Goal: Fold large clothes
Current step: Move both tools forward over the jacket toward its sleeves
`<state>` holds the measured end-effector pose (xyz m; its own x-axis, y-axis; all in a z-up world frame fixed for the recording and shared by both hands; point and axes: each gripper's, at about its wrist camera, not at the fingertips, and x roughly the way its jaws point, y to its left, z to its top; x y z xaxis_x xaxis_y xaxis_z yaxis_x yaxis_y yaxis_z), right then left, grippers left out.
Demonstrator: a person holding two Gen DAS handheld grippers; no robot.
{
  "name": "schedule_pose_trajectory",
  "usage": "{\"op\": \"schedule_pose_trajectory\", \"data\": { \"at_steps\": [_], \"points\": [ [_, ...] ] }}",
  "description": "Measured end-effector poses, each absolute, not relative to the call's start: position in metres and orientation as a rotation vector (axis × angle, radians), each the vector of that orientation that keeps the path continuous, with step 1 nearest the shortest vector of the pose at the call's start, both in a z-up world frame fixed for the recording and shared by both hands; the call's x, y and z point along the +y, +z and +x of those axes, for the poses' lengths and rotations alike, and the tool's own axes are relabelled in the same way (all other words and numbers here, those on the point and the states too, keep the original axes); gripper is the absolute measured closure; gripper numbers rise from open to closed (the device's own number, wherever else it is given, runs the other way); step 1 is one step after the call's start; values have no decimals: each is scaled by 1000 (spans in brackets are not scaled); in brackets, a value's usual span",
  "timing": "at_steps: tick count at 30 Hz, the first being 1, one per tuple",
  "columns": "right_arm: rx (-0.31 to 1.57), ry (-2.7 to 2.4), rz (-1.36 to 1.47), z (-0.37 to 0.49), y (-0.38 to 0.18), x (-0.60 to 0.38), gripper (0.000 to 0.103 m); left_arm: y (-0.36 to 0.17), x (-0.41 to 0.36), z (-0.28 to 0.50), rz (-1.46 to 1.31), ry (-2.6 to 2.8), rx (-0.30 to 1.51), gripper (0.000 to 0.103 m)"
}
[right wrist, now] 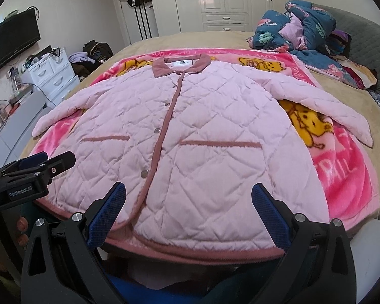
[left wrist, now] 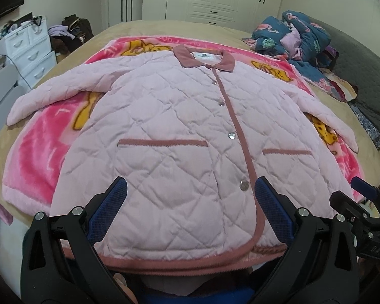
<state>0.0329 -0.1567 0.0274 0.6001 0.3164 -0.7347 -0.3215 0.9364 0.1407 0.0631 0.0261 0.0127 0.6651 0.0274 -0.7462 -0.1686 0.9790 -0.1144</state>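
Pink quilted button-front jacket [left wrist: 164, 131] lies flat on the pink cartoon blanket [left wrist: 38, 152], collar away, hem nearest. Left tool [left wrist: 190, 202] and right tool [right wrist: 188, 202] gape wide, empty, over the hem, side by side.

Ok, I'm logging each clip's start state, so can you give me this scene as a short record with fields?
garment: pink quilted jacket, spread flat, front up, buttoned
sleeves: both spread outward
under it: pink cartoon blanket on the bed
left hand-held gripper: open, above the hem
right hand-held gripper: open, above the hem
folding: not yet begun
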Motion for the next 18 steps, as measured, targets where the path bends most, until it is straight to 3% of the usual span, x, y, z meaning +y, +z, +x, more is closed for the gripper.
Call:
{"op": "schedule_pose_trajectory", "data": {
  "at_steps": [18],
  "points": [
    [823, 387, -8, 100, 53, -141, 4, 41, 47, 117, -236, 148, 827, 9]
  ]
}}
